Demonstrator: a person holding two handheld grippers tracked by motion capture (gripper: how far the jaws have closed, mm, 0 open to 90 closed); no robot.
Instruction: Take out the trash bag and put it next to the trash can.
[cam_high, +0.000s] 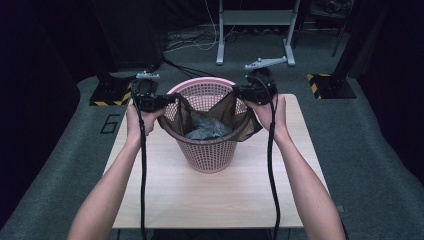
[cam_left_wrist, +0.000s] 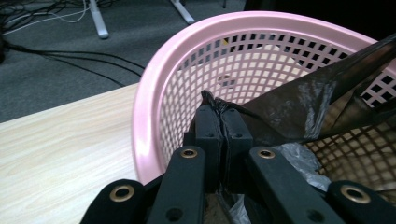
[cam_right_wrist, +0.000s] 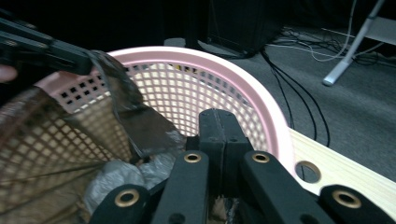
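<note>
Left fingers (cam_left_wrist: 219, 122) clamped on dark bag (cam_left_wrist: 299, 105) edge, right fingers (cam_right_wrist: 219, 126) likewise, bag inside pink basket (cam_high: 207, 155)

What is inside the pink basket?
A dark plastic bag, its edges pinched by both grippers, lines the pink basket. Crumpled grey material sits in it; anything beneath is covered.

Dim room, dark surroundings; table (cam_high: 210, 195) lit from above – soft, grainy pictures; near jaws blurred, glare on basket rim (cam_left_wrist: 140, 112)
</note>
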